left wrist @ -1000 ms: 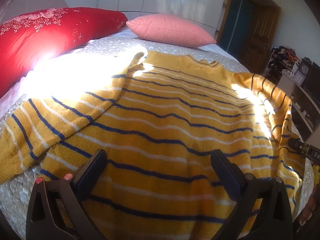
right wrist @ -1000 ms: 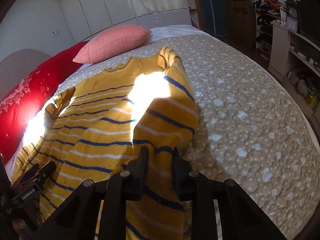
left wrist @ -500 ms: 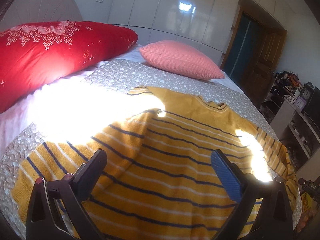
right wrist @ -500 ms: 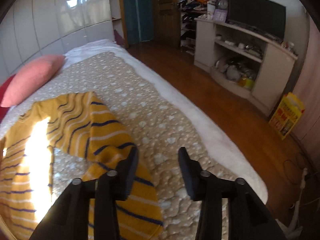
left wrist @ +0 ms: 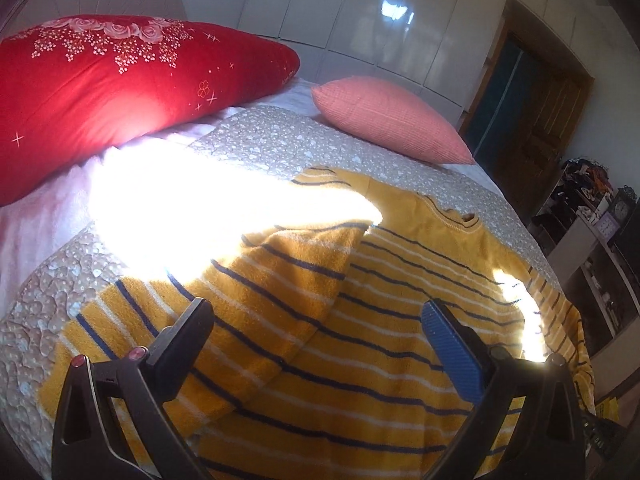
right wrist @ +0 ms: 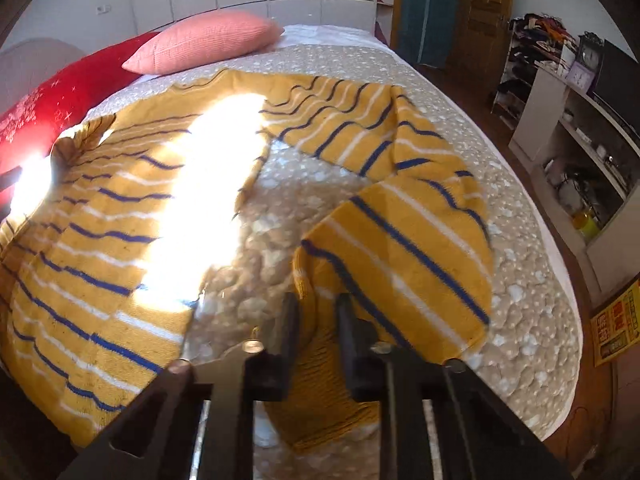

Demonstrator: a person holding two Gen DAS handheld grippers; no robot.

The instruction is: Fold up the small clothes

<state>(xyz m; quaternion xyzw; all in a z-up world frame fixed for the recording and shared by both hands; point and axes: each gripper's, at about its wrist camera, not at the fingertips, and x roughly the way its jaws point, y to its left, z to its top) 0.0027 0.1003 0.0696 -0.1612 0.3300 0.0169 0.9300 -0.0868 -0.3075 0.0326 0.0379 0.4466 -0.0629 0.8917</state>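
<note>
A yellow sweater [left wrist: 384,304] with blue and white stripes lies spread on the bed; it also shows in the right wrist view [right wrist: 100,216]. Its left sleeve [left wrist: 256,304] lies folded over the body's edge. My left gripper [left wrist: 316,328] is open and empty, hovering above the sweater's lower part. My right gripper [right wrist: 318,316] is shut on the cuff end of the right sleeve [right wrist: 400,256], which bends away from the body across the bedspread.
A red pillow [left wrist: 120,88] and a pink pillow [left wrist: 384,116] lie at the head of the bed. The beige quilted bedspread [right wrist: 520,320] ends at the right edge above a wooden floor. Shelves [right wrist: 580,140] and a doorway stand to the right. Bright sunlight washes out parts.
My right gripper swung away, opened half a second ago, and now is shut on the right sleeve's cuff. My left gripper lifted and pulled back, staying open.
</note>
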